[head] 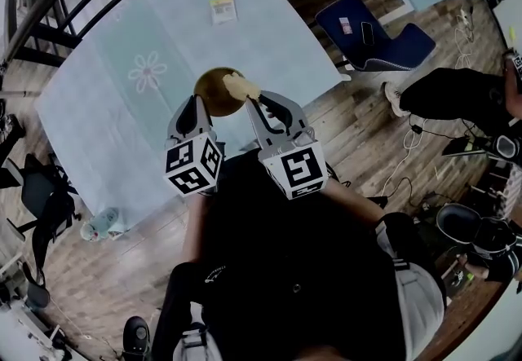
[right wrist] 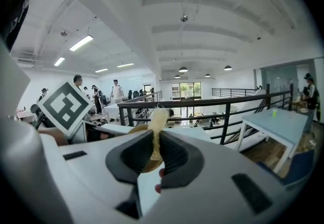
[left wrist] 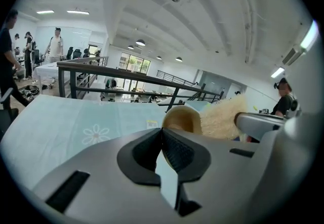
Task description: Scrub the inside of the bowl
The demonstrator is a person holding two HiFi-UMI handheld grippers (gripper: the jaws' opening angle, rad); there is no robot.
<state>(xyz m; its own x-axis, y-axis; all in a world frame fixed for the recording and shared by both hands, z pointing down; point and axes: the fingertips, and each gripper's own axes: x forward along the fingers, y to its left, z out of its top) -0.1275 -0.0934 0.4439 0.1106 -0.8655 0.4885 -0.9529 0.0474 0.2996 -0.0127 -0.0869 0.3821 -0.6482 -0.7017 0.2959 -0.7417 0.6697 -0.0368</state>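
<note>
Wooden floor (head: 383,139) lies around a tabletop (head: 122,107) under a pale blue cloth with one printed flower (head: 148,72). A small yellow card (head: 223,9) lies further back, and a blue chair (head: 371,33) stands to the right. The brown bowl (head: 218,92) is held over the near part of the tabletop – the left gripper (head: 198,103) has its jaws clenched on the rim. The right gripper (head: 261,103) has its jaws clamped on a thin, pale scrub pad (head: 242,88), and this pad lies against the bowl's right side.
</note>
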